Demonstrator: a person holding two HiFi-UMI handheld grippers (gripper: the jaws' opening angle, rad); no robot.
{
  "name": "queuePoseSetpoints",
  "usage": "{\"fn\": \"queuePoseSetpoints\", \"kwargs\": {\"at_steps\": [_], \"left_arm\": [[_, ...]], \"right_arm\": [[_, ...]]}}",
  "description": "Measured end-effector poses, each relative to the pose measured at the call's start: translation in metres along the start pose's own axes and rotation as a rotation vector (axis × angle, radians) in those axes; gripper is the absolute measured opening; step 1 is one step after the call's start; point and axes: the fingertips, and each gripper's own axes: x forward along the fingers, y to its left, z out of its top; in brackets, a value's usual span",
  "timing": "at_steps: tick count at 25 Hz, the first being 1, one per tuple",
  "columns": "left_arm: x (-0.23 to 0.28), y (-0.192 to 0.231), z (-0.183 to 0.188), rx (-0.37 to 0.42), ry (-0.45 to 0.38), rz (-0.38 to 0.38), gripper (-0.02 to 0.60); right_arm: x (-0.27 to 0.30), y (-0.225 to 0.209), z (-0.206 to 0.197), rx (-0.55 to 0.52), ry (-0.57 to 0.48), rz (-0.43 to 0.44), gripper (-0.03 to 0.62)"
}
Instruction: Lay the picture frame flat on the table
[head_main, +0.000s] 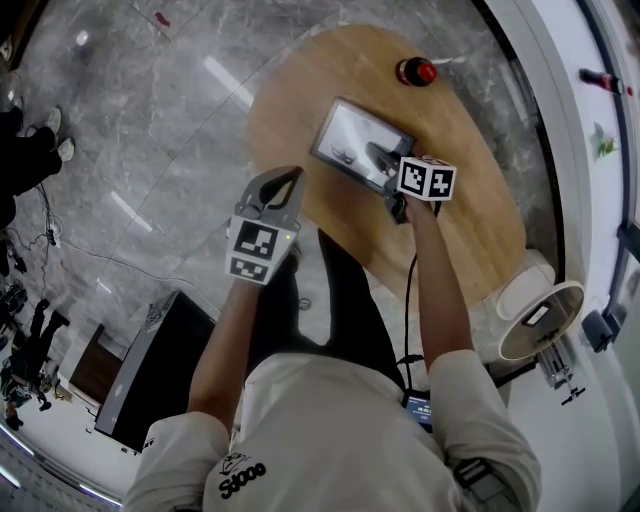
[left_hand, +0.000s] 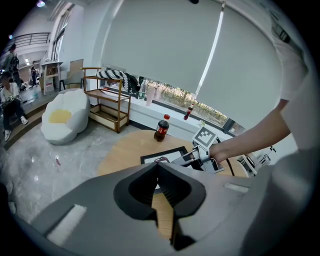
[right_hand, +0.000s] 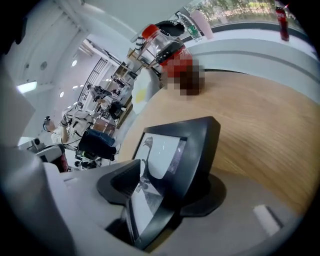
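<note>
Right gripper (head_main: 382, 160): jaws are apart, not clamped. The near edge of the picture frame (head_main: 350, 135) sits deep between them, one jaw over the glass face and the other on the back side.

The frame is around the middle of the table (head_main: 460, 210), slightly nearer the floor-side edge than the wall-side one. It looks flat or very close to flat. I can't tell whether the edge inside your jaws rests on the wood yet.

Risks from here:
- If that edge is still propped on the lower jaw, a quick pull-out drops it. That means a slap on the wood and possible glass damage.
- The frame is deep in the throat, so backing out at an angle hooks the border. You then drag or spin it towards the floor-side edge, and the wood looks smooth, so expect little resistance.
- The upper jaw can scrape the glass if you lift before you're clear.
- Any re-closing on the way out lifts the frame again.

Left gripper (left_hand: 158, 167): tips together, nothing in them, off the table's floor-side edge. It isn't steadying the frame, so any slide goes unchecked.

The bottle (head_main: 417, 71) at the far end is well apart, low concern.
</note>
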Motion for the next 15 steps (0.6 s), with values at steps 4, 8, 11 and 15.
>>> {"fn": "queuePoseSetpoints", "kwargs": {"at_steps": [4,8,11,15], "left_arm": [[-0.001,0.001,-0.005,0.002,0.008,0.003,0.012],[-0.004,0.001,-0.007,0.006,0.012,0.007,0.012],[-0.005,0.003,-0.009,0.011,0.016,0.010,0.011],[-0.006,0.003,-0.010,0.008,0.018,0.009,0.012]], "right_arm": [[-0.002,-0.005,-0.005,0.026,0.007,-0.013,0.259],[-0.005,-0.014,-0.011,0.032,0.020,-0.043,0.309],[-0.008,-0.018,-0.014,0.042,0.016,-0.058,0.318],[-0.011,-0.025,-0.018,0.063,0.014,-0.075,0.321]]}}
